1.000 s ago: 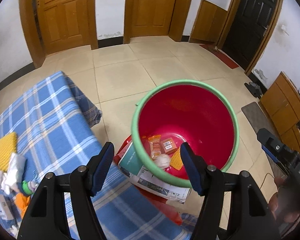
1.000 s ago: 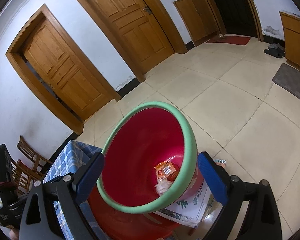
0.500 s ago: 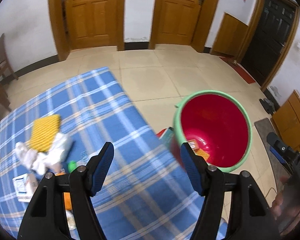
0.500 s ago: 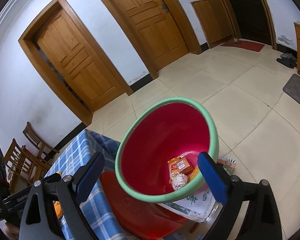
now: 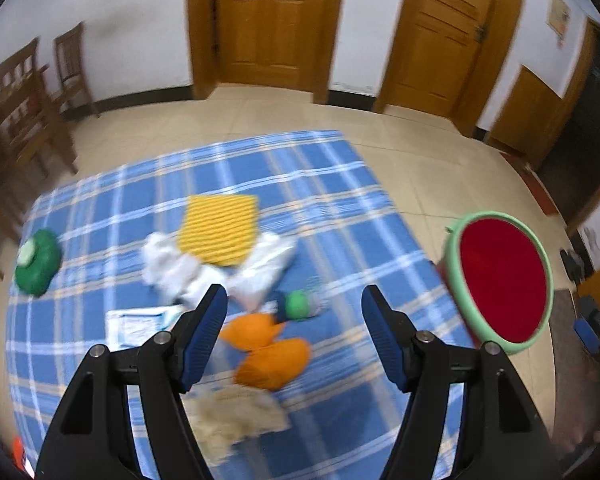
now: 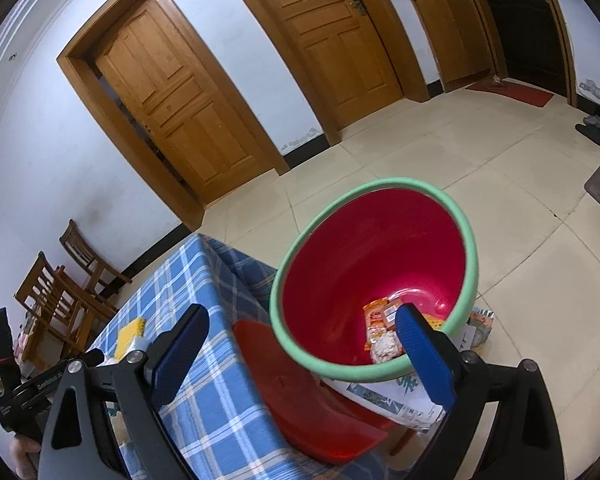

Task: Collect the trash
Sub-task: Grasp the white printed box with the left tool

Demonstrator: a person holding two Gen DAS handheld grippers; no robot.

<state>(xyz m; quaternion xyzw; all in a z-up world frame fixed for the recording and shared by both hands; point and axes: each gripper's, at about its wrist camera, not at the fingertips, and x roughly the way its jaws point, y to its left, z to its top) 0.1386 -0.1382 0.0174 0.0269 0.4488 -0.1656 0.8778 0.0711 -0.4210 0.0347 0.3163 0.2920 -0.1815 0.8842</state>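
Left wrist: chairs (image 5: 24, 120) beyond littered tablecloth (image 5: 332, 184)

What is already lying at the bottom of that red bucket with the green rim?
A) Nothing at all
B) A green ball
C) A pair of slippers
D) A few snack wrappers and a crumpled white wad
D: the right wrist view looks down into the red bucket, where orange snack wrappers and a crumpled white wad lie on its bottom.

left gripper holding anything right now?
No. The left gripper has its jaws apart and empty, above the orange peel on the table.
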